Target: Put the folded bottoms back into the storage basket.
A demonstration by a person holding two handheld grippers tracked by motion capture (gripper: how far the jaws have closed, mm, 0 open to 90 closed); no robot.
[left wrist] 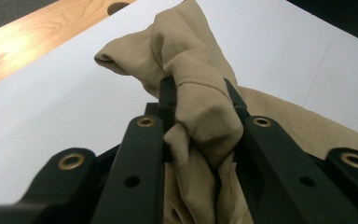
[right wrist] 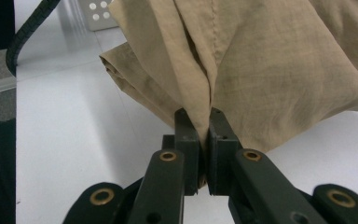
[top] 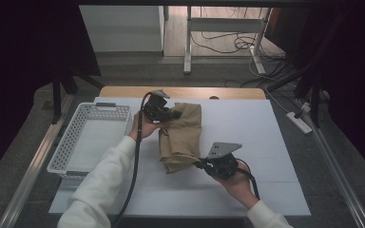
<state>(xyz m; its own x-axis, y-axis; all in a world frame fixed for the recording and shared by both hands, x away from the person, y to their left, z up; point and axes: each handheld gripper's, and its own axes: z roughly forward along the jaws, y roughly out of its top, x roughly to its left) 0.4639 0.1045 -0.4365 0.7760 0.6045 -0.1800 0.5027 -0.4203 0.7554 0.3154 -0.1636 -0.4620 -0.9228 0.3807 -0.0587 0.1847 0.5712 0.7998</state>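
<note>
A tan cloth garment [top: 183, 135] lies crumpled in the middle of the white table top. My left gripper [top: 173, 115] is at its far left corner, shut on a thick bunch of the tan cloth [left wrist: 200, 112], which bulges between the jaws. My right gripper [top: 200, 165] is at the garment's near right edge, shut on a thin fold of the cloth [right wrist: 223, 70] that hangs taut from the closed jaws. A hand holds each gripper, with white sleeves coming in from the bottom of the high view.
A white perforated basket [top: 78, 140] stands at the table's left edge, its corner [right wrist: 95, 14] also behind the cloth. The white table top [top: 247, 128] has a wooden strip [top: 185, 91] at its far edge. A black cable [top: 135, 161] trails from the left gripper.
</note>
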